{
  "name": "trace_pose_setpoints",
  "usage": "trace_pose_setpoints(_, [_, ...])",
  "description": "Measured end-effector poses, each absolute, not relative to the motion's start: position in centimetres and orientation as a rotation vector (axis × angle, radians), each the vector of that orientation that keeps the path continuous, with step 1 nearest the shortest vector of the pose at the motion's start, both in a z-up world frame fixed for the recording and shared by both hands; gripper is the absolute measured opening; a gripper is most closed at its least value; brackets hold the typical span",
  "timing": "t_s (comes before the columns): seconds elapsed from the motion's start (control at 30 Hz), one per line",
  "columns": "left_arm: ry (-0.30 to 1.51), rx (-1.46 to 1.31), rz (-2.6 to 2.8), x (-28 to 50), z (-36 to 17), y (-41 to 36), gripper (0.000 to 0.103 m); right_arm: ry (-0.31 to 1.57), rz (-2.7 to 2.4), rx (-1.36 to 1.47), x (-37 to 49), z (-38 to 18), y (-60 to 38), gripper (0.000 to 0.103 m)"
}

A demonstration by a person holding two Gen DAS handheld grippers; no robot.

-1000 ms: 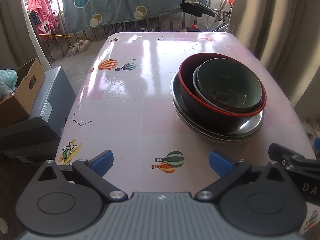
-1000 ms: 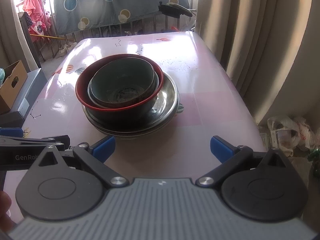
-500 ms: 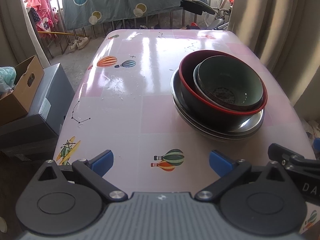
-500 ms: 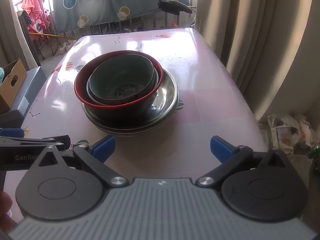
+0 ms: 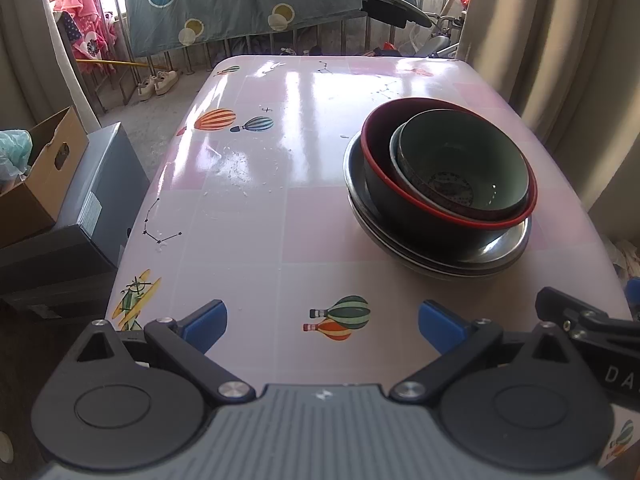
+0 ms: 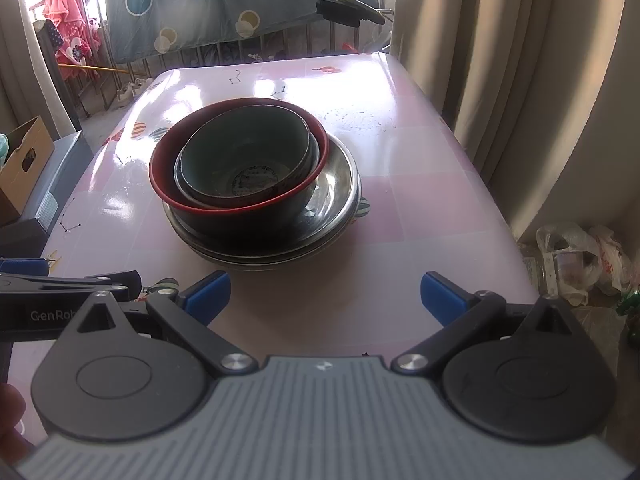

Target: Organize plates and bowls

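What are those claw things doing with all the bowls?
A person holds a gripper in each hand, tidying dishes. The left gripper and the right gripper are both open and empty, hovering over the near end of the pink table. Neither touches the stack: a green bowl sits inside a red-rimmed bowl, which rests on metal plates.

Both grippers have drawn back slightly from the nested stack on the desk (image 5: 248, 240): the red-rimmed bowl (image 6: 176, 196) and the steel plates (image 6: 340, 184) beneath it now sit a little farther off and higher in both wrist views.
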State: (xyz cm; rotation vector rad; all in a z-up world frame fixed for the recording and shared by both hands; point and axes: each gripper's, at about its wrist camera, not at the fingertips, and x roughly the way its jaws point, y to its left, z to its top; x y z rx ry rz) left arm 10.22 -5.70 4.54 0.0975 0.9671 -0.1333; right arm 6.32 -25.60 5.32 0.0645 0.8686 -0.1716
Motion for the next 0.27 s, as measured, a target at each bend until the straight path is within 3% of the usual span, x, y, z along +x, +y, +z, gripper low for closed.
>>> trace_pose_setpoints(0.27, [0.969, 0.098, -0.132, 10.2, 4.56, -5.76, 0.102, 0.868, -0.171, 0.065, 6.38, 5.36, -25.57, 0.102])
